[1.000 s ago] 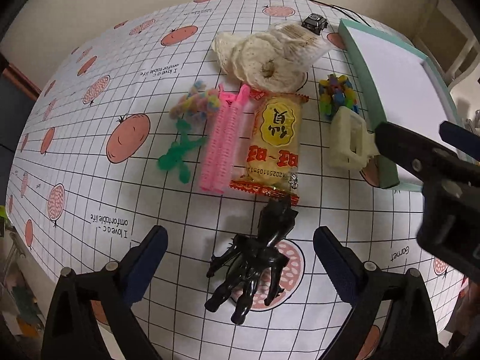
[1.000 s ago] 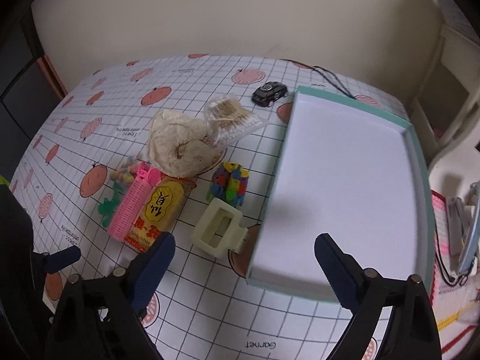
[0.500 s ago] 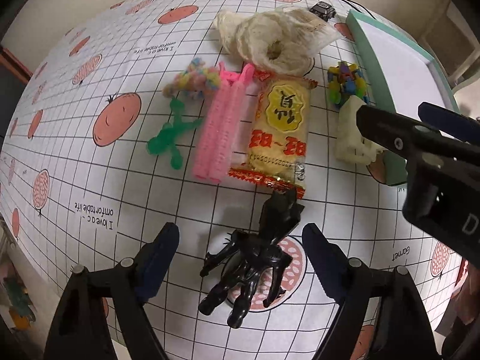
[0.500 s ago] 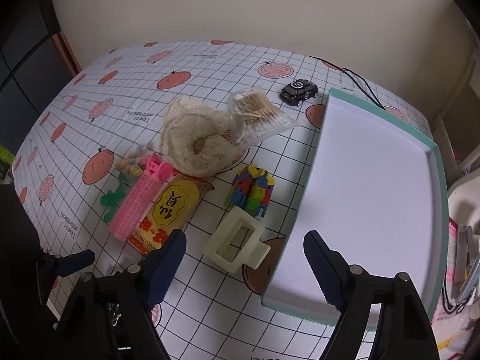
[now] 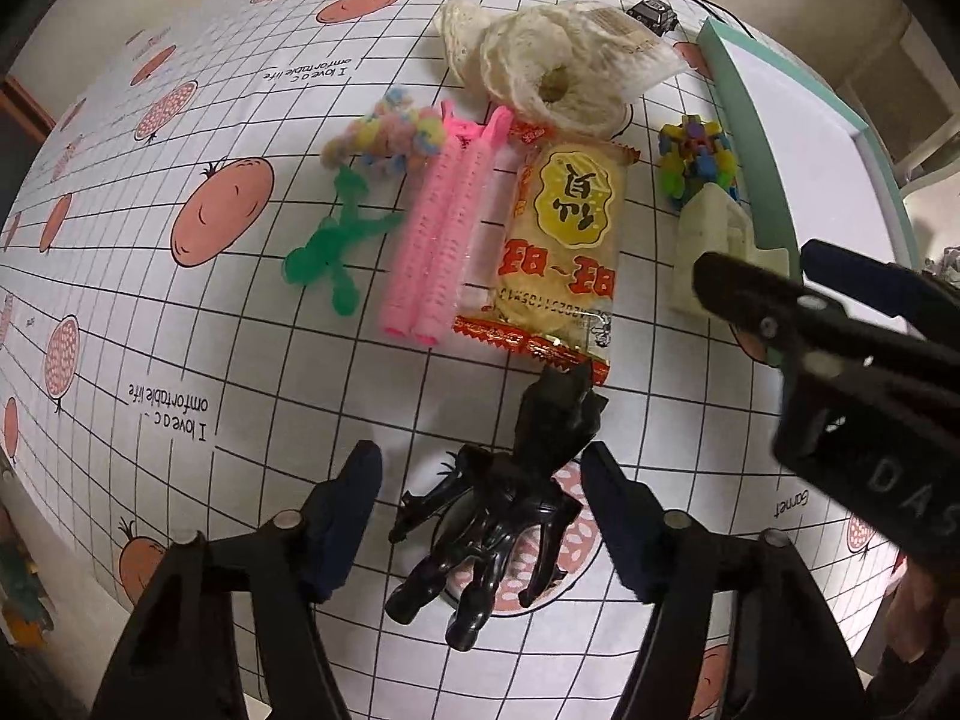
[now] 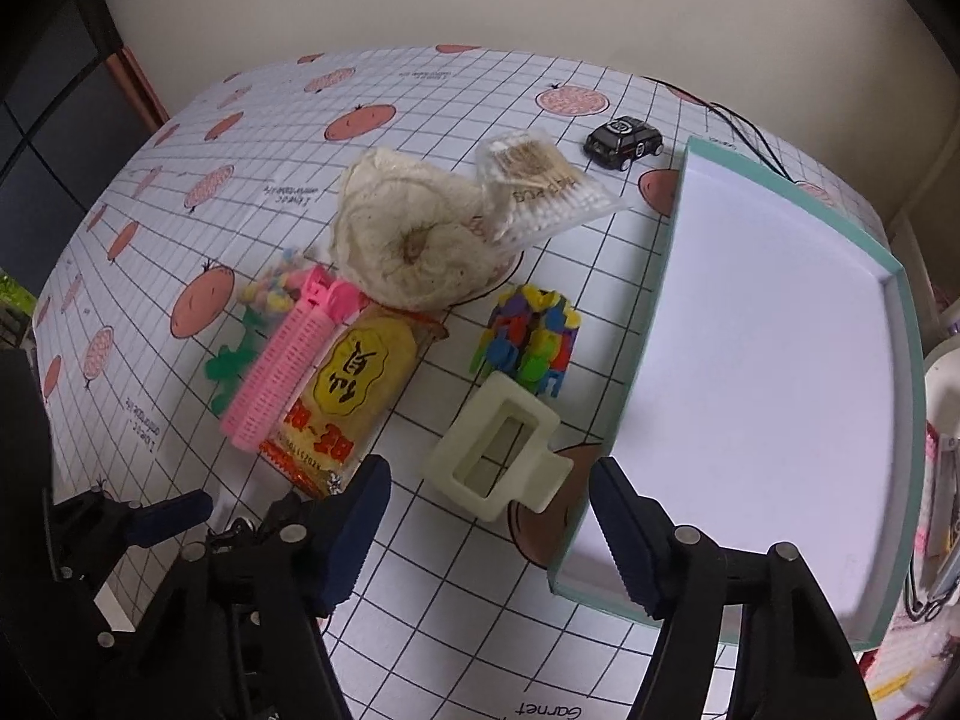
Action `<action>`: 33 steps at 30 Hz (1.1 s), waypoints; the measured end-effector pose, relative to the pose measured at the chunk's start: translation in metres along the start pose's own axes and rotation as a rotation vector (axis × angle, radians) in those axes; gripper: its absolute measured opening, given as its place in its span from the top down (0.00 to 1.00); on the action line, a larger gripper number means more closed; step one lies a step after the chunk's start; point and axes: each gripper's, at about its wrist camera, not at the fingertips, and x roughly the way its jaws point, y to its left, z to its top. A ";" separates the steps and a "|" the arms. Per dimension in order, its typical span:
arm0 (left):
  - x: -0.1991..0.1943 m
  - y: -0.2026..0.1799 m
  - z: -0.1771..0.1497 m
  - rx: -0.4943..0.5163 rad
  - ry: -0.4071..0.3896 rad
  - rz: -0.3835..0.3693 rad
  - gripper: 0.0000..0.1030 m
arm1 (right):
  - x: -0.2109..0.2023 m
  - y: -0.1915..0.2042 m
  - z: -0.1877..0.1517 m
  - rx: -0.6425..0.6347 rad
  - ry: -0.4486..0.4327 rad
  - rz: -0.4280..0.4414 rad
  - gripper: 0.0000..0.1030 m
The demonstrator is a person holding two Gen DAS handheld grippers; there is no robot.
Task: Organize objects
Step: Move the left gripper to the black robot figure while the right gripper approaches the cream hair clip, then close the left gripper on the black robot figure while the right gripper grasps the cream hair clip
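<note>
A black claw hair clip (image 5: 510, 516) lies on the tomato-print tablecloth, between the spread fingers of my left gripper (image 5: 480, 510), which is open and does not touch it. A cream rectangular hair clip (image 6: 498, 456) lies beside the teal tray (image 6: 660, 300), just ahead of my open right gripper (image 6: 486, 516). In the left wrist view the right gripper (image 5: 840, 312) hangs over the cream clip (image 5: 714, 240). The tray holds nothing.
Behind the clips lie a yellow snack packet (image 5: 558, 252), a pink roller (image 5: 438, 228), a green figure (image 5: 336, 252), pastel beads (image 5: 384, 132), colourful blocks (image 6: 528, 336), white round pads (image 6: 408, 240), a swab bag (image 6: 540, 186) and a toy car (image 6: 624, 141).
Both grippers have come lower and closer to the table. The left fingers now flank the black clip. The right one has shifted left, toward the cream clip.
</note>
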 end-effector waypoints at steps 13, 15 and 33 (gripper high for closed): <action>0.004 0.003 0.002 0.030 0.016 -0.011 0.39 | 0.005 0.006 0.001 0.012 0.018 0.005 0.31; 0.004 0.003 0.003 0.034 0.015 -0.008 0.40 | 0.008 0.008 0.001 0.016 0.023 -0.003 0.32; 0.000 0.000 0.004 0.055 0.005 0.002 0.40 | 0.030 0.018 0.004 0.031 0.059 -0.043 0.39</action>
